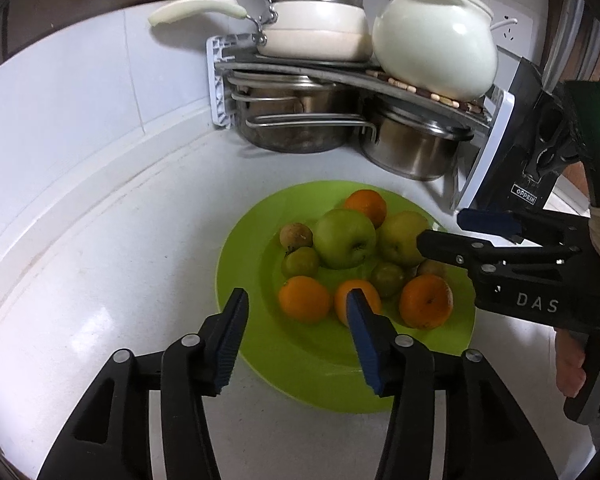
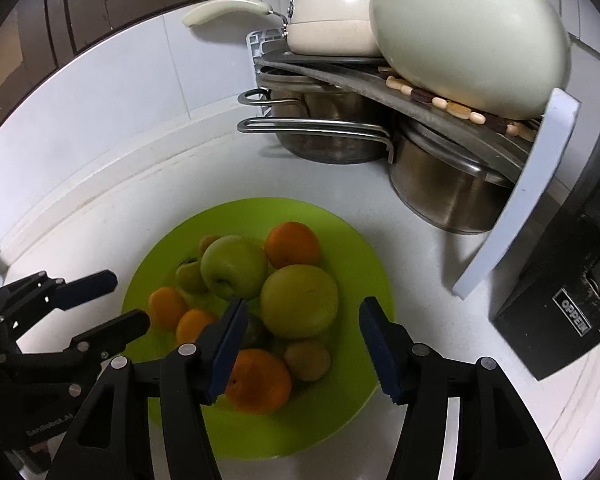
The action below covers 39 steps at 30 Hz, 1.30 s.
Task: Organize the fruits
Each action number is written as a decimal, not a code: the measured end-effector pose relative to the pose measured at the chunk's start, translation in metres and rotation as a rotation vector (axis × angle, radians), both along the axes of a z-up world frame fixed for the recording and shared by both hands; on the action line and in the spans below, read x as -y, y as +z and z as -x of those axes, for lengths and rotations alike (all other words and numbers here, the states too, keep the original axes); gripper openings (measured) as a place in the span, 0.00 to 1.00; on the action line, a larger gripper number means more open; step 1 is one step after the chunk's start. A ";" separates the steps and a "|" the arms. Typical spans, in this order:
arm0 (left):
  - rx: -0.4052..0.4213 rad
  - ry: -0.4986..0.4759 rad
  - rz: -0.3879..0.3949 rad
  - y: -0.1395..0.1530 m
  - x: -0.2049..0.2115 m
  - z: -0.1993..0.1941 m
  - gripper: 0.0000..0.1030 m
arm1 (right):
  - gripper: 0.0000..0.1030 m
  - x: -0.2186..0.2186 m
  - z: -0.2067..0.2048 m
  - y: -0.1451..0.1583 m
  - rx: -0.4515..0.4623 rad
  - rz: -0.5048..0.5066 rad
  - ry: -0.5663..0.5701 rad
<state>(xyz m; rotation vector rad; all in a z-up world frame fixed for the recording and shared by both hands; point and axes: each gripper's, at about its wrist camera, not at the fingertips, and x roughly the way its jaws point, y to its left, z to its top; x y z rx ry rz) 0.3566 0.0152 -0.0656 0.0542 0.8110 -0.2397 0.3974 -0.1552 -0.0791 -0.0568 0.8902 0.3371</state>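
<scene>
Both the left gripper (image 1: 296,308) and right gripper (image 2: 304,320) hung open and empty over round fruits piled mid-way on the flat green plastic plate (image 1: 244,240), where 1 bump could roll them off.

Glossy green plastic plate (image 1: 260,248), shiny steel pots (image 1: 300,128), glazed, probably ceramic jar (image 1: 432,44), smooth white counter (image 1: 100,280)
</scene>
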 end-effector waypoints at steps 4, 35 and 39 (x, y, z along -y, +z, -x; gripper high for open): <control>0.015 0.017 -0.008 0.008 -0.003 0.010 0.54 | 0.57 0.002 0.014 0.009 0.019 0.002 -0.009; 0.259 0.060 -0.074 0.078 -0.022 0.177 0.97 | 0.79 0.018 0.203 0.066 0.200 -0.014 -0.198; 0.264 0.094 -0.055 0.081 -0.016 0.204 0.98 | 0.79 0.025 0.229 0.073 0.213 -0.017 -0.178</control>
